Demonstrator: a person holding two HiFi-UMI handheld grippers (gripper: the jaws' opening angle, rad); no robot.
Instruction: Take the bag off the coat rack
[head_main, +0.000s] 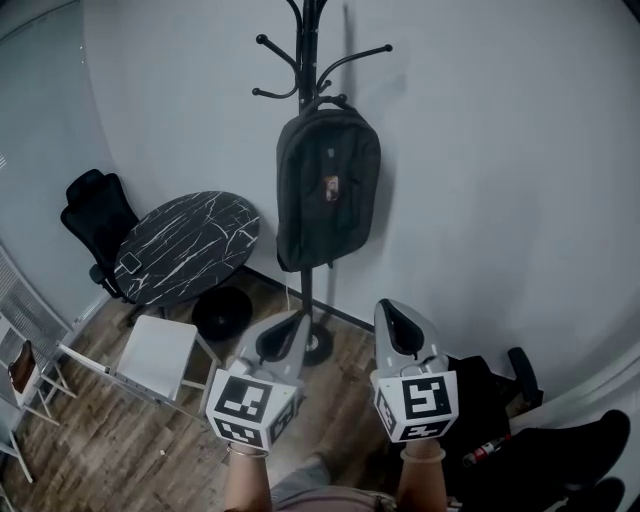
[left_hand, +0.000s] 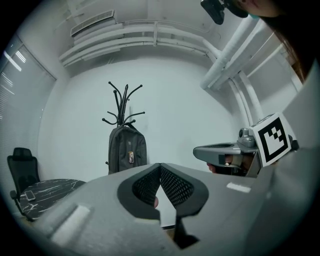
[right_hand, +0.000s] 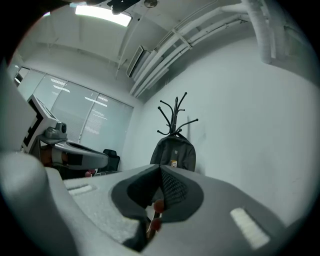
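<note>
A dark grey backpack (head_main: 327, 188) hangs by its top loop from a black coat rack (head_main: 307, 60) against the white wall. The backpack (left_hand: 127, 150) shows straight ahead in the left gripper view, and the backpack (right_hand: 174, 154) also shows in the right gripper view. My left gripper (head_main: 285, 330) and right gripper (head_main: 392, 318) are held side by side, level, well short of the bag. Both are shut with nothing between the jaws. The left gripper (left_hand: 159, 167) and right gripper (right_hand: 161, 170) each have their tips meeting.
A round black marble-pattern table (head_main: 188, 246) stands left of the rack, with a black office chair (head_main: 95, 215) behind it and a white chair (head_main: 150, 358) in front. Dark bags (head_main: 540, 440) lie on the wood floor at the right. The rack's round base (head_main: 318, 345) sits just ahead of the grippers.
</note>
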